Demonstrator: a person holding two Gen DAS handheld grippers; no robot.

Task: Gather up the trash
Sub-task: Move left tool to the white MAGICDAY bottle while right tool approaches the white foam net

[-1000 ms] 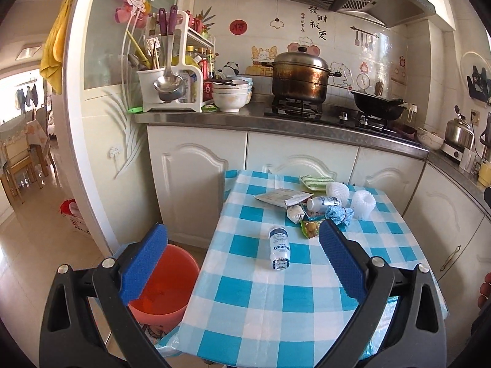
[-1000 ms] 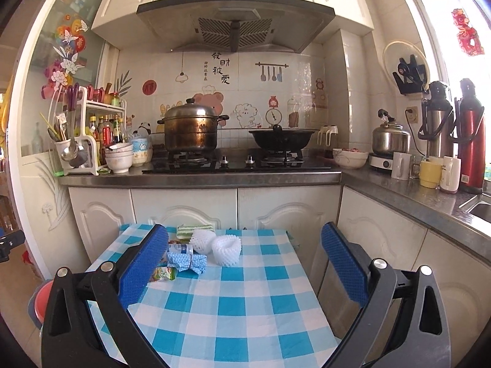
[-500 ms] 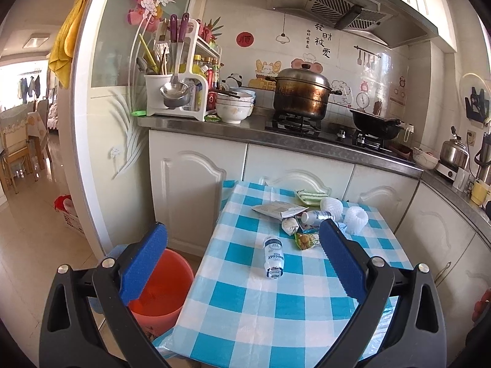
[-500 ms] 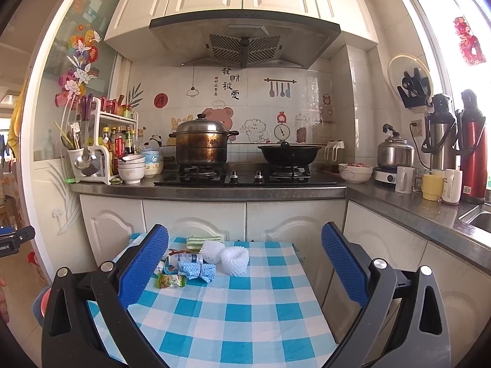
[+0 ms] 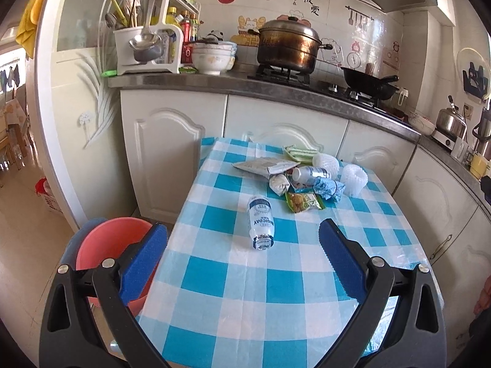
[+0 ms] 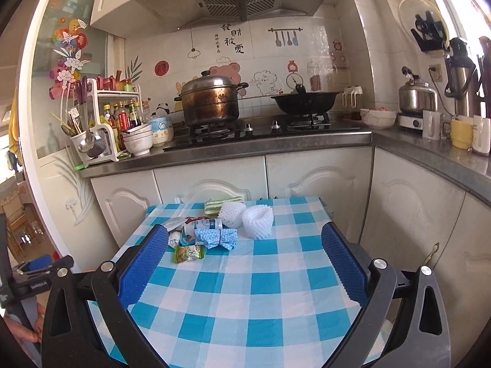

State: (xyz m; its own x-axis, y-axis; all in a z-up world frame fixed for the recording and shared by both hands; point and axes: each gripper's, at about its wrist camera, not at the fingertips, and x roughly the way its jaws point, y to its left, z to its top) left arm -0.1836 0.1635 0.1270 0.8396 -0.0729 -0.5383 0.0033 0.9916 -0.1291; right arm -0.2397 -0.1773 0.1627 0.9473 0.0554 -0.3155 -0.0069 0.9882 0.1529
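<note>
Left wrist view: left gripper (image 5: 242,245) spread wide, blue pads (image 5: 144,260) apart, nothing held, nothing touched. Hovering over near part of table (image 5: 214,300) with blue-and-white checked cloth. Small plastic bottle (image 5: 260,222) lying on its side, cap toward near edge, white label with blue print, alone on cloth just ahead of the jaws. Beyond it, far half of table: green snack wrapper (image 5: 303,201), crumpled blue cloth (image 5: 329,187), second small bottle (image 5: 310,173), flat grey pouch (image 5: 265,165), two white foam nets (image 5: 354,179). Red bucket (image 5: 107,251) on floor, just left of table's near-left corner, partly behind left pad.

Right wrist view: right gripper (image 6: 244,263) likewise wide open and empty, above near-right of table. Trash pile (image 6: 211,233) at far left; right half of cloth bare. Cabinets (image 6: 319,178) close behind far edge and along right side.
</note>
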